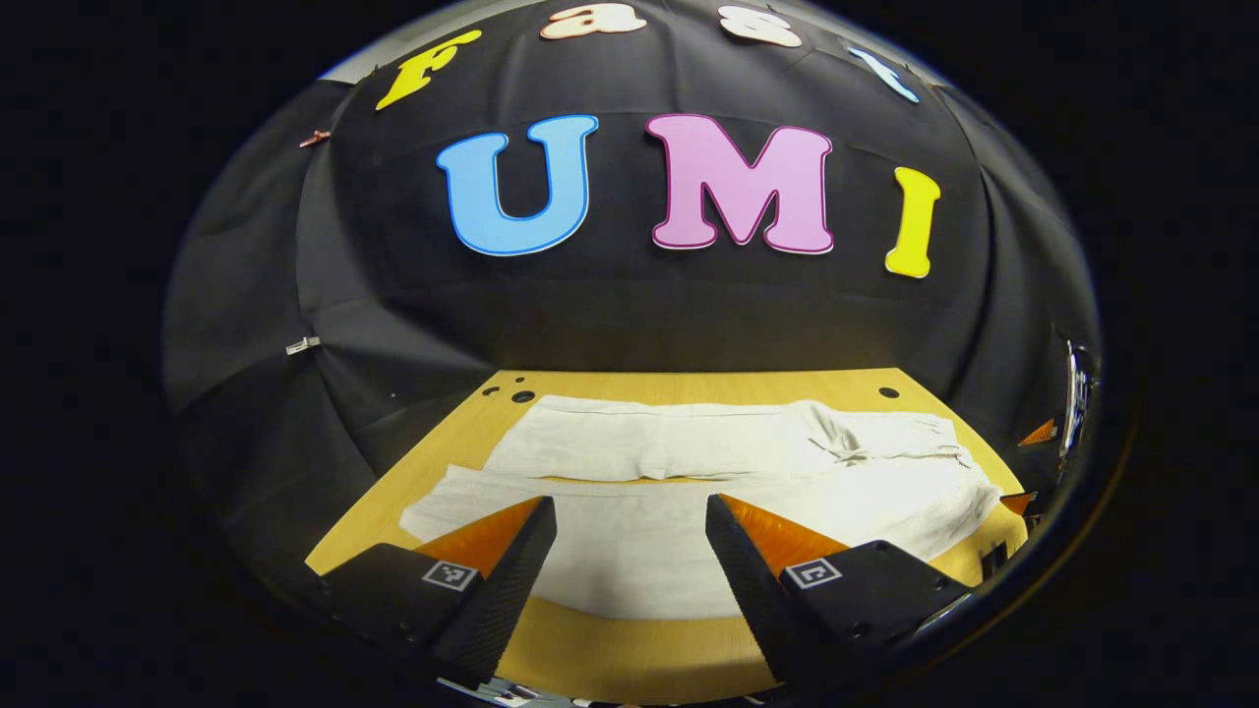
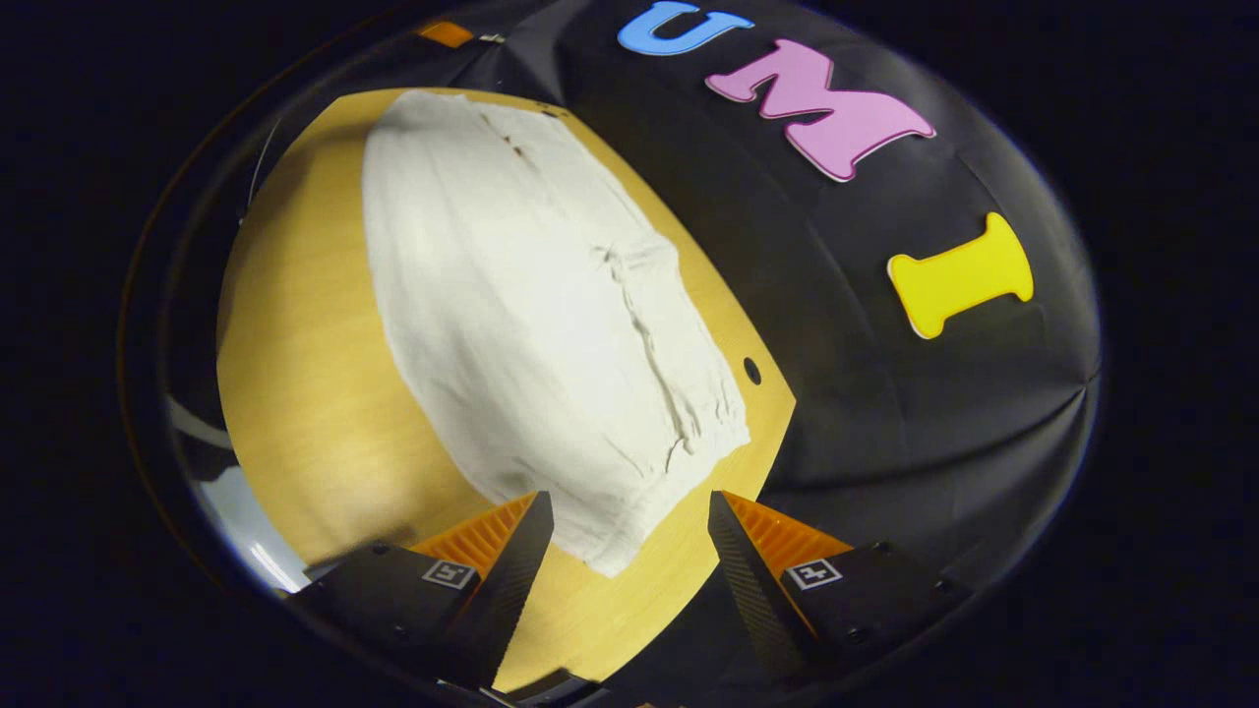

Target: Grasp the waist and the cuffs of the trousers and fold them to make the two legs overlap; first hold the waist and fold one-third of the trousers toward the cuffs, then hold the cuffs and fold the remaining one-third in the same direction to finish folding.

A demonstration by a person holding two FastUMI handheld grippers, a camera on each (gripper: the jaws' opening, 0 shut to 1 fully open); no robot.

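Cream-white cotton: one pair of soft, rumpled trousers [image 1: 689,492] lies spread flat on the single yellow wooden tabletop [image 1: 629,649]. In the left gripper view its two legs run side by side across the board, the farther leg toward 12 o'clock, the nearer one toward 6, with a thin strip of wood showing between them at the left. The gathered waist sits at about 3 o'clock, puckered into small folds.

The left tool [image 1: 629,536] hangs over the near leg, its two fingers spread well apart with cloth showing in the gap between them; whether the tips touch the fabric cannot be told.

In the right gripper view the trousers [image 2: 511,295] stretch from 11 o'clock down toward 6, with the crinkled waistband at the lower end. The right tool [image 2: 629,536] is at that end, its two fingers also set wide, and a corner of the waistband lies in the space between them, pinched by neither.

Small dark round holes dot the board: two [image 1: 522,396] near its far left corner and one [image 1: 888,392] at the far right.
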